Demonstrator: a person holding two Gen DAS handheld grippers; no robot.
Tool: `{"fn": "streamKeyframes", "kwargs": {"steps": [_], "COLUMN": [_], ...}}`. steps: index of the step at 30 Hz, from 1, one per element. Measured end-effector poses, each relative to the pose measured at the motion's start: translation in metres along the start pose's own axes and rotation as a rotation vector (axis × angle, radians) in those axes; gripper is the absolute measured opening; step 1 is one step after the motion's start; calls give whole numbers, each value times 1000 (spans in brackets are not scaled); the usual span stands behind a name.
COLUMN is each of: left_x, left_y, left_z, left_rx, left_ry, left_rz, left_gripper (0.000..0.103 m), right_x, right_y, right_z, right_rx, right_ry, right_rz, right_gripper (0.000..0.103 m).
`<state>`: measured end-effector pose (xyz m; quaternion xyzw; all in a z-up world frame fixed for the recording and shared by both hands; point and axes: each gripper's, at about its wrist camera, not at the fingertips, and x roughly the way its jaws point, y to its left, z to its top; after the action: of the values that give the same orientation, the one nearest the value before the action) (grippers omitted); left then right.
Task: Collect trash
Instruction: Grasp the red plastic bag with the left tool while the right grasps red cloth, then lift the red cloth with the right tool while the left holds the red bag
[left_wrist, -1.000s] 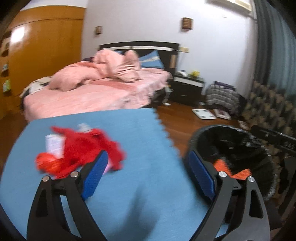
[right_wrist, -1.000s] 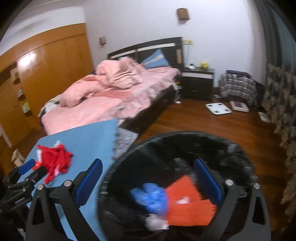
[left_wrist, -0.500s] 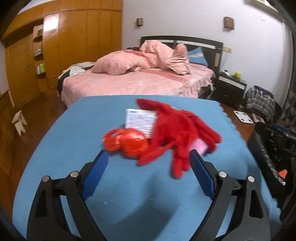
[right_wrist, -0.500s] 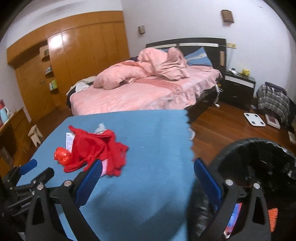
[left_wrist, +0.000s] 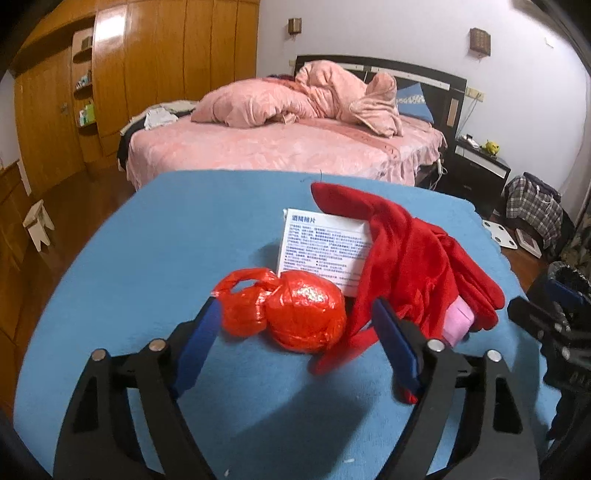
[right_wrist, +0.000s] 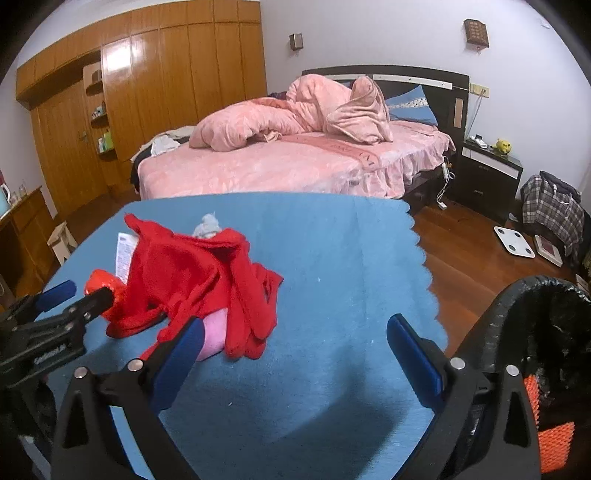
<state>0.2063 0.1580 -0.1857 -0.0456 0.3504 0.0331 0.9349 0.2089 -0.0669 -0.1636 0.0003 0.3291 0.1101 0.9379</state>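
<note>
Both tongs hovered over the blue bench, the left pair closing around a knotted red bag.

The left tongs (left_wrist: 295, 328) stood fairly wide with jaws closing; the red plastic bag (left_wrist: 295, 314) lay between its blue pads (left_wrist: 201, 336), which seemed at or just short of its sides, with no clear squeeze visible. Behind the bag lay a white printed box (left_wrist: 323, 245), partly under a red cloth (left_wrist: 410, 258) that also covered a pink item (left_wrist: 458, 323). The right tongs (right_wrist: 295, 350) were spread wide and empty above bare bench (right_wrist: 332, 280), the cloth just beside its left pad. A black trash bin (right_wrist: 535, 332) stood at the bench's right edge.
</note>
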Motion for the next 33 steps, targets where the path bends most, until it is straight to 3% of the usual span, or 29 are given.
{"fn": "streamKeyframes", "kwargs": {"steps": [1, 4, 7, 15, 20, 31, 33], "left_x": [2, 8, 9, -13, -27, -14, -8], "left_y": [2, 2, 2, 9, 22, 43, 44], "left_z": [-1, -2, -3, -3, -8, 2, 3], "left_rx": [-2, -2, 3, -20, -23, -40, -42], "left_ry": [5, 35, 37, -35, -46, -37, -28], "left_rz": [-3, -18, -34, -28, -1, 59, 59], "left_gripper": [74, 50, 40, 36, 36, 36, 36], "right_x": [1, 3, 4, -2, -4, 29, 38], "right_y": [1, 5, 9, 11, 22, 62, 66], "right_z": [-2, -5, -6, -5, 7, 30, 31], "right_rx": [-8, -25, -42, -39, -39, -101, -104], "right_ry": [2, 10, 16, 2, -19, -2, 15], "right_rz": [-1, 1, 3, 14, 65, 127, 135], "right_gripper": [97, 97, 97, 97, 96, 78, 69]}}
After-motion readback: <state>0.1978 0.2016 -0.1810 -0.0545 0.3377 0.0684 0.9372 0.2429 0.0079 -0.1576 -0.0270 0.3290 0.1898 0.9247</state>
